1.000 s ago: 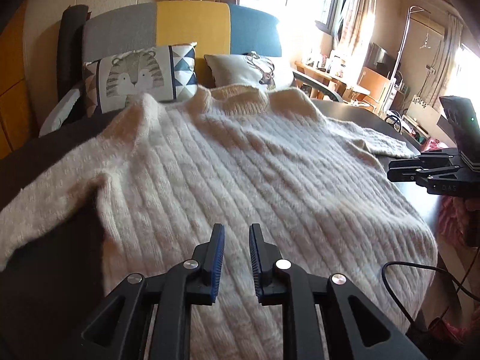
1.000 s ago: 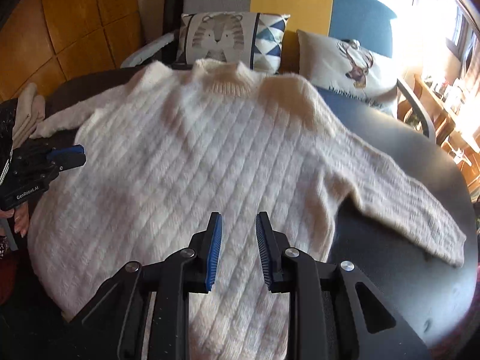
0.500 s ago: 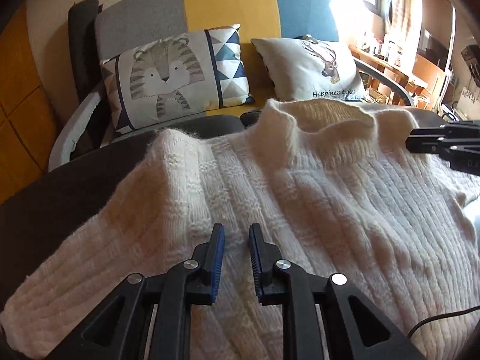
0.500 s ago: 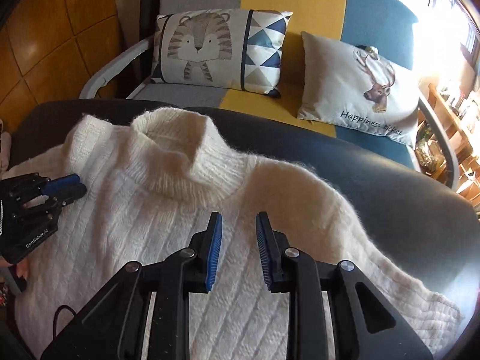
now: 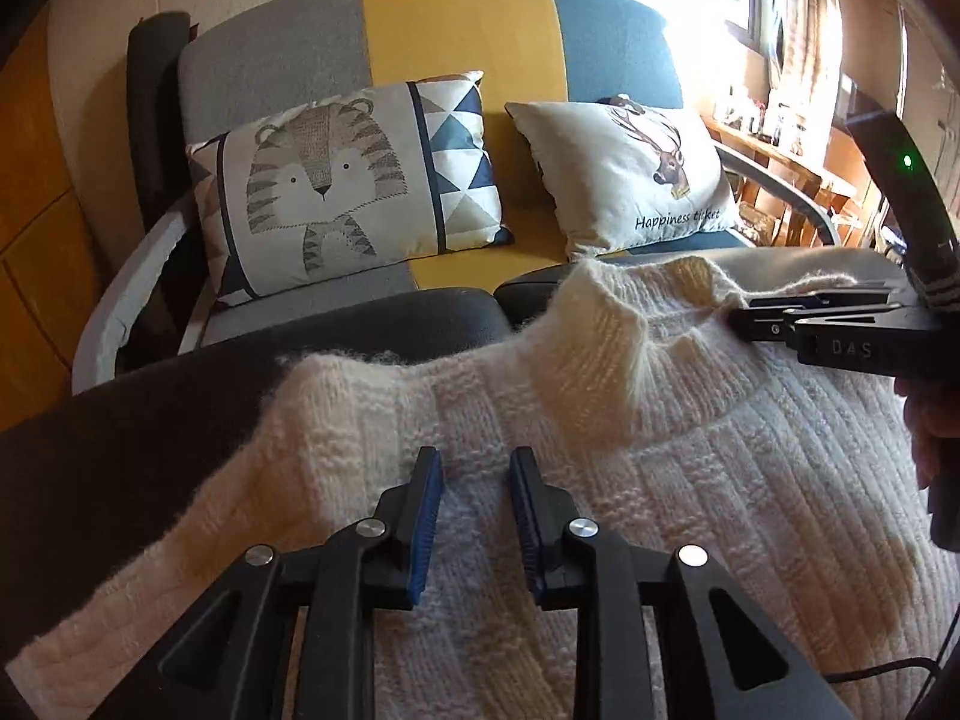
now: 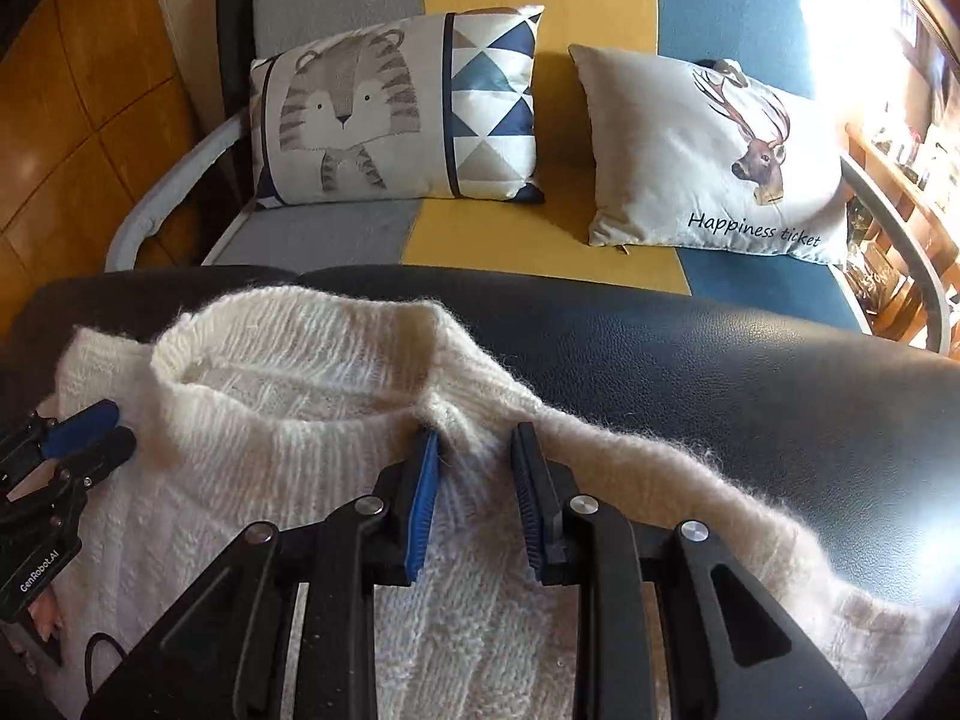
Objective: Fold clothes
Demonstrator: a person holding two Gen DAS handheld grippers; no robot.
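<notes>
A cream knit sweater (image 5: 690,480) lies flat on a dark table (image 5: 120,456), its roll collar (image 5: 606,348) toward the sofa. My left gripper (image 5: 475,462) hovers low over the sweater's left shoulder beside the collar. Its jaws are opening, with only flat knit under the gap. In the right wrist view my right gripper (image 6: 477,438) is open at the sweater (image 6: 240,528) shoulder on the other side of the collar (image 6: 288,354). A fluffy ridge of knit lies between its tips, and the pads do not press it. Each gripper shows in the other's view: left gripper (image 6: 90,438), right gripper (image 5: 810,318).
A grey, yellow and blue sofa (image 5: 450,30) stands just beyond the table's far edge, with a tiger cushion (image 5: 336,180) and a deer cushion (image 5: 630,168). A person's hand (image 5: 936,426) holds the right gripper. A thin black cable (image 5: 870,669) lies on the sweater's lower right.
Both grippers have travelled from over the sweater's body up to its shoulders by the collar and sunk a little. The left jaws now stand wider apart.
</notes>
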